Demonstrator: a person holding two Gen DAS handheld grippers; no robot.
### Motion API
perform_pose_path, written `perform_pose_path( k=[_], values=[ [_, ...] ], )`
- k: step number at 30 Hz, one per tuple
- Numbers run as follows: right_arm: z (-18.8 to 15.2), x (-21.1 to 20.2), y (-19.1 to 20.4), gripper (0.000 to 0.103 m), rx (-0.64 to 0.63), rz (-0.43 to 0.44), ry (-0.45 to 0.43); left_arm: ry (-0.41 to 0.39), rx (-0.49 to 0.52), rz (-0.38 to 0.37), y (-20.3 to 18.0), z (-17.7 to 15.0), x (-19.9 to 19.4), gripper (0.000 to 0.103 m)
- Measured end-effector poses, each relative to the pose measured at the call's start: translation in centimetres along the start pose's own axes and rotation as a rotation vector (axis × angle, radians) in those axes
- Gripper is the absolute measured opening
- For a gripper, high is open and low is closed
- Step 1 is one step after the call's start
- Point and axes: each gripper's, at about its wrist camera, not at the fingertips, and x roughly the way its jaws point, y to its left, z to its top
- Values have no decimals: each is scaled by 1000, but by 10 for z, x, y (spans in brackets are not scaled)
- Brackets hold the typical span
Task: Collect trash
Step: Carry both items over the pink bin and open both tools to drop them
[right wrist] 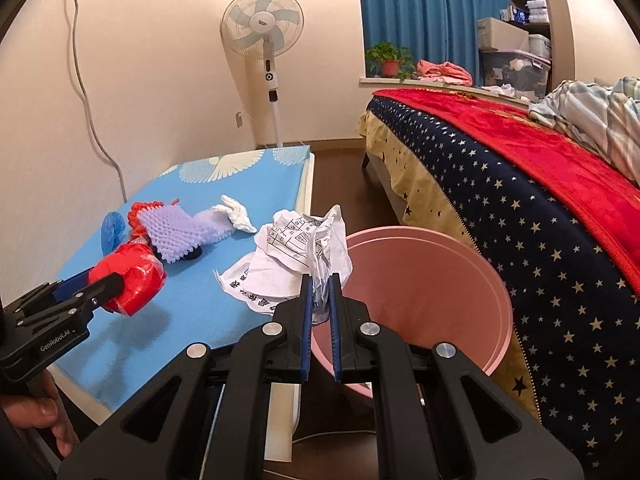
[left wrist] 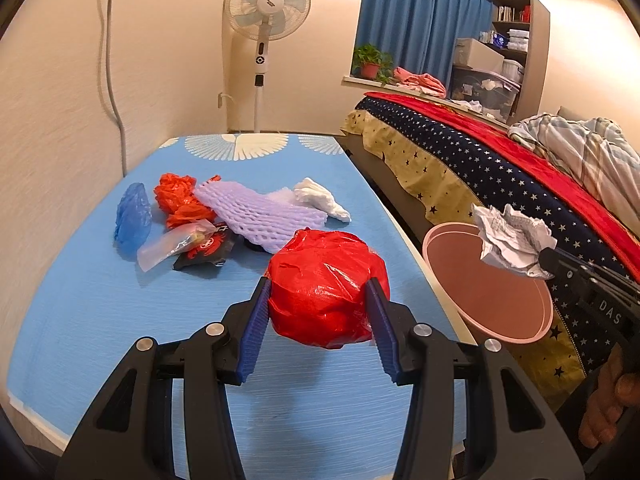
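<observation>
Both loads gripped; the pink bin (right wrist: pixel 460 280) lies to the right of the worktop (left wrist: pixel 100 320), nearer the right hand.

The crumpled paper (right wrist: pixel 304 248) is clamped in the right hand-held gripper (right wrist: pixel 320 300), hanging at the bin's near-left rim, apparently not fully over the mouth. The red plastic ball (left wrist: pixel 326 288) is pinched between the widely spread jaws of the left hand-held gripper (left wrist: pixel 320 308), above the worktop, left of the bin. Purple foam netting (left wrist: pixel 256 212), blue bag (left wrist: pixel 132 216) and white tissue (left wrist: pixel 320 198) lie beyond. The bed (right wrist: pixel 520 200) flanks the bin's far side.
</observation>
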Motion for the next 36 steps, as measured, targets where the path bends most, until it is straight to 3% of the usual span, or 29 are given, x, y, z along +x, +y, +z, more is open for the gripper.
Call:
perform_pose_path(
  k=[22, 36],
  values=[
    [12, 3, -25, 8, 38, -50, -34, 3, 41, -36, -23, 3, 20, 47],
    [20, 9, -65, 8, 106, -170, -46, -5, 103, -102, -69, 21, 46, 47]
  ],
)
